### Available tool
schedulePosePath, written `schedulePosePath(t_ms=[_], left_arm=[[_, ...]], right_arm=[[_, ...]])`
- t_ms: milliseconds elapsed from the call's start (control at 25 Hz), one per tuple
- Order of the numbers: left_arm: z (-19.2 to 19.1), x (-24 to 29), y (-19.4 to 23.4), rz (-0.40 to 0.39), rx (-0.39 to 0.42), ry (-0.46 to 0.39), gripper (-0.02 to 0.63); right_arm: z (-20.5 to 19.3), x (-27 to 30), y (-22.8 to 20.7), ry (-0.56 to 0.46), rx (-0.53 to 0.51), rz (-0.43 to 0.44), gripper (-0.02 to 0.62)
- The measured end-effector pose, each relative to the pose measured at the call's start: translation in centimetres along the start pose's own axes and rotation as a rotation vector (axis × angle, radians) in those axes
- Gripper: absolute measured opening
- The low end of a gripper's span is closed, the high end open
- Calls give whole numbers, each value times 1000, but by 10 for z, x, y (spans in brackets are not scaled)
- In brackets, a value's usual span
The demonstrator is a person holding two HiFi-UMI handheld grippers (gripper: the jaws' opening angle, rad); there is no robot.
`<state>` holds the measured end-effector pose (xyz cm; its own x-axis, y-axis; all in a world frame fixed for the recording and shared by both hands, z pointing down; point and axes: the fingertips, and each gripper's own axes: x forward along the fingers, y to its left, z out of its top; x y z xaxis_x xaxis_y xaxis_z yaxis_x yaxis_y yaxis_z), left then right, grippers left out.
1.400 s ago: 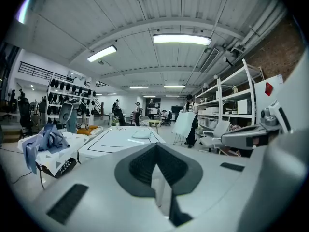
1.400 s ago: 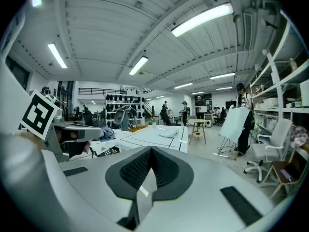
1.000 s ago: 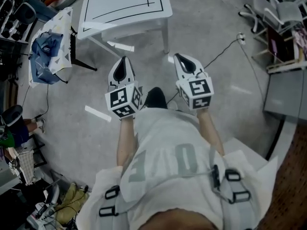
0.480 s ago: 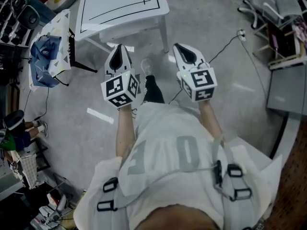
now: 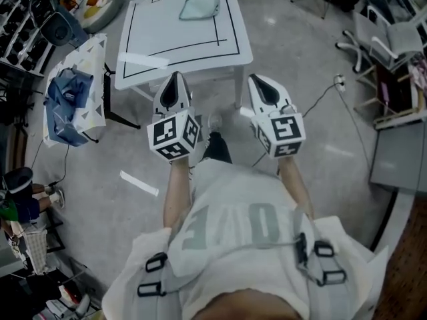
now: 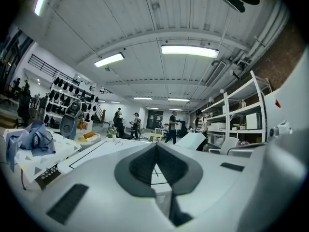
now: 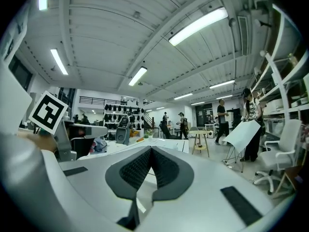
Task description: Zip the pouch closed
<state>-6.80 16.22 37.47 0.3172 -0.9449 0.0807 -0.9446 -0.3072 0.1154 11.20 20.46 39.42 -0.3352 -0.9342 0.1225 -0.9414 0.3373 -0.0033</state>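
- The left gripper (image 5: 175, 83) and the right gripper (image 5: 259, 85) are both staying clenched. Their pads are pressing together with nothing between them, and they are pointing roughly level, side by side in the middle of the head view.
- Both are sitting higher in the frame than a second ago. Their tips are now meeting the near edge of the white table (image 5: 143, 62) in the picture, where earlier they were hanging over bare floor.
- The table is filling more of the upper frame. The pouch (image 5: 199, 7), a pale teal shape, is now showing whole at upper centre; before, only its lower edge was peeking in.
- The pouch is lying on the tabletop, well apart from both grippers and untouched.
- By my reading, the person is walking up to the table. The zipping is not yet begun, and the gap to the pouch is still needing to be closed.
- A blue cloth (image 5: 67, 99) is lying at the left, off the table.
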Motion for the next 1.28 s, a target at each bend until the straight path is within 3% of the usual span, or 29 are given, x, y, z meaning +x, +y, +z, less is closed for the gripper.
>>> schedulePosePath(t_ms=[560,680,800,1040,1280], left_arm=[[48,201,121,-39,-37,2,8],[52,240,144,-59,-83,3,8],[55,270,159,-84,-136,7,8],[41,291,165,-108,-111,49,8],[33,306,162,-82,-107,66,8]], right_arm=[[45,247,-31,60,17,-46,8],[50,289,-35,77,19,-67,8],[52,318,-39,87,44,-104,8],[46,344,-32,102,62,-92,8],[45,366,-45,107,67,-66,8]])
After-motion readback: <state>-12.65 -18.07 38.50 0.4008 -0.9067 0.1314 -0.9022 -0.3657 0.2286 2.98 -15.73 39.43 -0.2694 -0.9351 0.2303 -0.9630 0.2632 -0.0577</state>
